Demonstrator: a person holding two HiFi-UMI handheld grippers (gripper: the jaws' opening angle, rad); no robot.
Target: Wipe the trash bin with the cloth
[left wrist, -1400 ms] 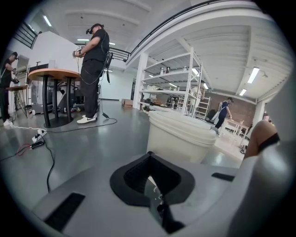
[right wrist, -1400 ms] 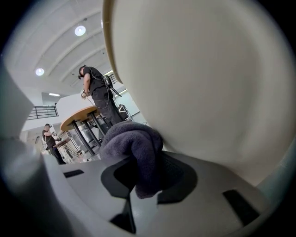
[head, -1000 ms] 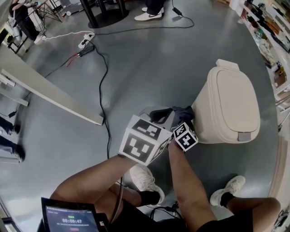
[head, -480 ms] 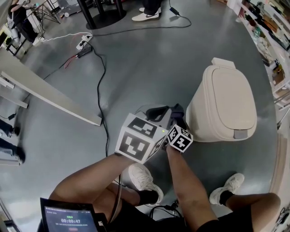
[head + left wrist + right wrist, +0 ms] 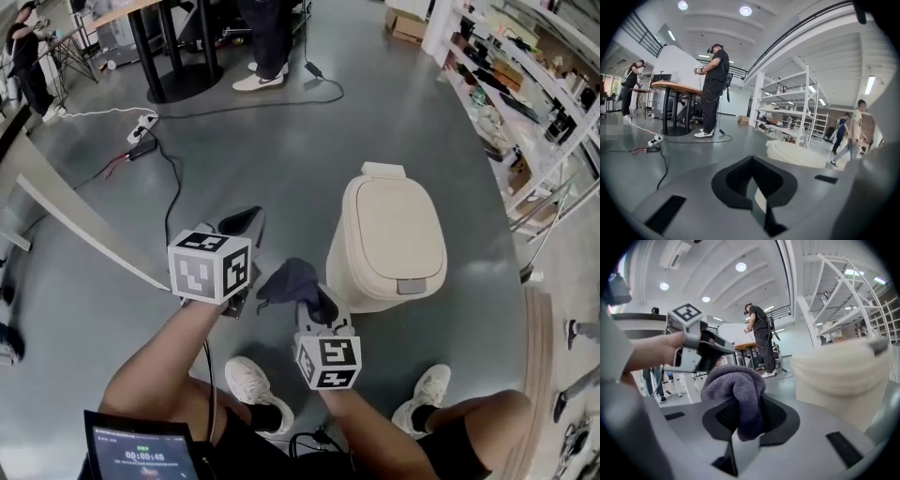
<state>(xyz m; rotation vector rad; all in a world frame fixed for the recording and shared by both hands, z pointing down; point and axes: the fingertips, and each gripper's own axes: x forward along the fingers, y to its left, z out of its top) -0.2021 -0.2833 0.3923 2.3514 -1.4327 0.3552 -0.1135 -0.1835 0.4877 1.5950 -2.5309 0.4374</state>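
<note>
One cloth (image 5: 733, 385), pinched in right tool (image 5: 745, 420)

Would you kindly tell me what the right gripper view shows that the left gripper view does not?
Only the right gripper view shows the purple cloth pinched in the right gripper's tongs. Only the left gripper view shows a power strip on the floor and the left gripper's tongs head-on, shut and empty. Both show the beige trash bin and a person in black beside a table.
</note>
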